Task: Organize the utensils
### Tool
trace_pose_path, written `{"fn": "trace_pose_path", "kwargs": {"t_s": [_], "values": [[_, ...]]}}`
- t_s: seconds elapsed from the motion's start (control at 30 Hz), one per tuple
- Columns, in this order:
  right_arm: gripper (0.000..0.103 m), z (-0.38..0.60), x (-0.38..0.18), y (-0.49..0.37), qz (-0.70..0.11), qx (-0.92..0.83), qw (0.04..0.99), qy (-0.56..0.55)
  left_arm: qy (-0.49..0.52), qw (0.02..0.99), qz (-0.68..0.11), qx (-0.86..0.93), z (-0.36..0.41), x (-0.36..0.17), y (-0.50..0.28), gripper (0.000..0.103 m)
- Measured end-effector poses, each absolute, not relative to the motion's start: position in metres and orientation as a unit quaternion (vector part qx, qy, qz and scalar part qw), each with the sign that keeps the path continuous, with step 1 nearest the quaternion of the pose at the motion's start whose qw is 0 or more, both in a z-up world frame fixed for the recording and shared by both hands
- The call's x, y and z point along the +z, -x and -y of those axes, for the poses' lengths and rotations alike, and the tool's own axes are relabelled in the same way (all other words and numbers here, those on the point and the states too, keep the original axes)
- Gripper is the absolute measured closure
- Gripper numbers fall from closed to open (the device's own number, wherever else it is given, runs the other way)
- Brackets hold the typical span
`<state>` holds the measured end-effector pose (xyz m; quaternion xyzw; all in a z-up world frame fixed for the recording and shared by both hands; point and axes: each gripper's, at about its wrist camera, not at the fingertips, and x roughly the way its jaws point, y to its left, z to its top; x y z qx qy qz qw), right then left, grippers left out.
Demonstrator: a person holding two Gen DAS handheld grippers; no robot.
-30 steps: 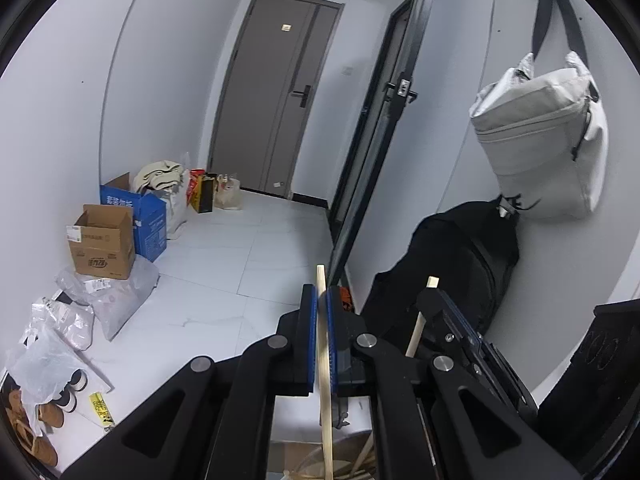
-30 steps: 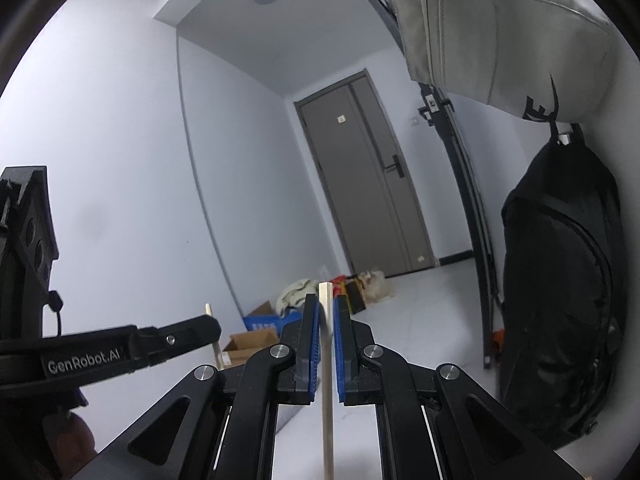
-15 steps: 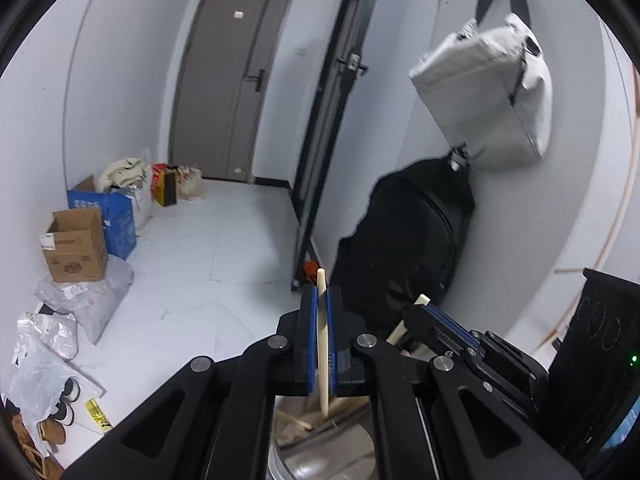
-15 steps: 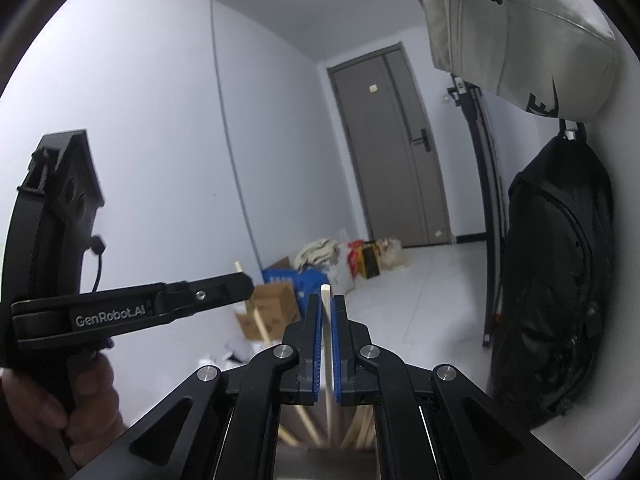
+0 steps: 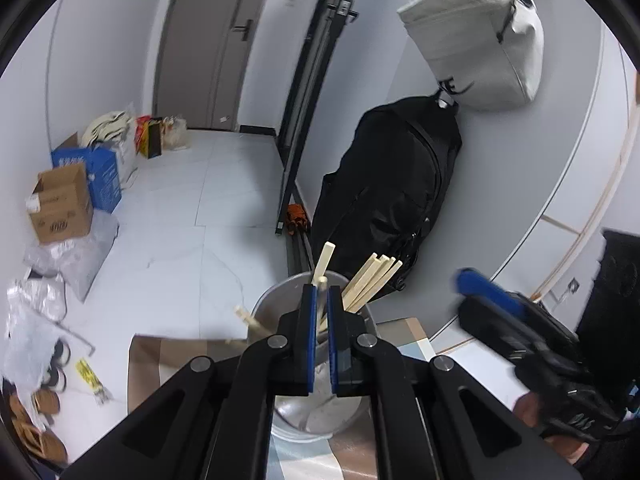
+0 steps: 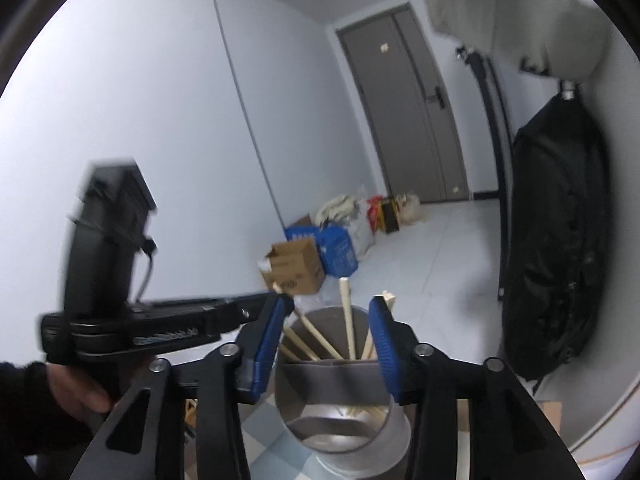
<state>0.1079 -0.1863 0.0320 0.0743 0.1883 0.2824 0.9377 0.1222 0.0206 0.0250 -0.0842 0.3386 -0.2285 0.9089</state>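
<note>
A round metal holder [image 5: 280, 304] stands on the table edge with several pale wooden chopsticks [image 5: 372, 278] leaning in it. My left gripper [image 5: 319, 300] is shut on one chopstick [image 5: 321, 282], held upright over the holder's mouth. In the right wrist view my right gripper [image 6: 328, 322] is open and empty, its blue pads either side of the holder [image 6: 340, 400] with chopsticks [image 6: 347, 320] standing between them. The right gripper also shows blurred at the right of the left wrist view [image 5: 492, 292].
The table [image 5: 168, 356] has a brown and pale patterned top. Beyond it lie a white tiled floor, cardboard boxes [image 5: 60, 200], plastic bags, a black backpack [image 5: 392, 184] and a grey bag [image 5: 476, 36] on the wall.
Both grippers tilted down over the metal holder. My right gripper opened and its chopstick now stands in the holder. My left gripper still holds its chopstick.
</note>
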Motion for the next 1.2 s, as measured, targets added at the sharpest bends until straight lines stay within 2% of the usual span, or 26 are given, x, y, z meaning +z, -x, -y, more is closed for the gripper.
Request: {"fn": "trace_pose_path", "kwargs": {"t_s": [0.07,0.13,0.2,0.3,0.37,0.53,0.63,0.87,1.0,1.2], "values": [[0.055,0.194,0.036,-0.094,-0.182,0.274,0.941,-0.073,0.091,0.91,-0.338,-0.224,-0.023,0.031,-0.115,0.095],[0.05,0.201,0.037,-0.081,-0.178,0.266,0.945,-0.07,0.09,0.916,-0.325,-0.216,-0.025,0.036,-0.105,0.073],[0.048,0.204,0.039,-0.07,-0.175,0.26,0.947,-0.063,0.085,0.923,-0.315,-0.205,-0.024,0.041,-0.094,0.058],[0.045,0.205,0.04,-0.056,-0.17,0.255,0.95,-0.049,0.072,0.933,-0.302,-0.185,-0.022,0.046,-0.079,0.055],[0.036,0.209,0.039,-0.044,-0.165,0.256,0.952,-0.046,0.066,0.939,-0.294,-0.168,-0.02,0.05,-0.068,0.052],[0.025,0.214,0.045,-0.025,-0.147,0.251,0.956,-0.044,0.05,0.957,-0.256,-0.128,-0.017,0.059,-0.04,0.036],[0.023,0.215,0.046,-0.015,-0.139,0.253,0.956,-0.047,0.049,0.964,-0.238,-0.11,-0.018,0.064,-0.026,0.031],[0.001,0.212,0.054,0.012,-0.11,0.259,0.959,-0.037,0.047,0.975,-0.203,-0.073,-0.021,0.065,0.0,0.017],[0.0,0.213,0.051,0.023,-0.104,0.253,0.961,-0.035,0.046,0.979,-0.189,-0.057,-0.022,0.06,0.011,0.005],[0.0,0.22,0.035,0.032,-0.11,0.241,0.963,-0.053,0.049,0.979,-0.189,-0.054,-0.021,0.043,0.021,0.004]]}}
